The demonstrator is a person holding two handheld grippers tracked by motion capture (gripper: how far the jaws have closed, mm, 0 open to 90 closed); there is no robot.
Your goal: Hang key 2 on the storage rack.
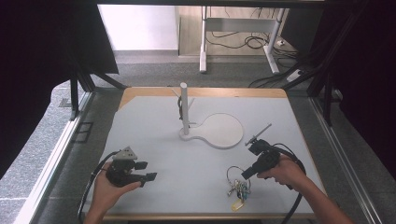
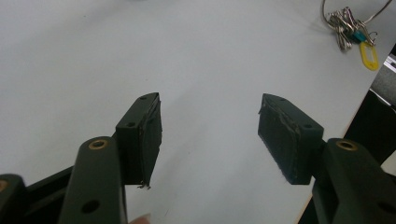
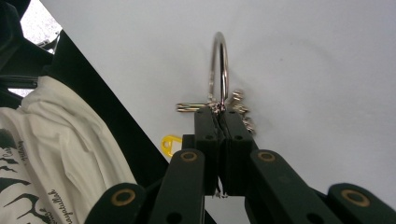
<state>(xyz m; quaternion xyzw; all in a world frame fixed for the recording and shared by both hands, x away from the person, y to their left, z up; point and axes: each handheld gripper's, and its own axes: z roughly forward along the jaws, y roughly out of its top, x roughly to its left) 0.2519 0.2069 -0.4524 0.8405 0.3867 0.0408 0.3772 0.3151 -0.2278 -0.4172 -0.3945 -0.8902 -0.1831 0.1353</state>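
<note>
Key ring lying near right on table, keys and yellow tag bunched at near end. Right gripper pinching ring wire, jaws fully closed on it. Grip is sitting at very tips, so lifting slowly and keeping ring vertical seems best for hanging on stand, far centre. Left gripper resting near left, jaws half open, holding nothing. Hard to judge: peg on stand too small; keys partly hiding behind right jaws.
</note>
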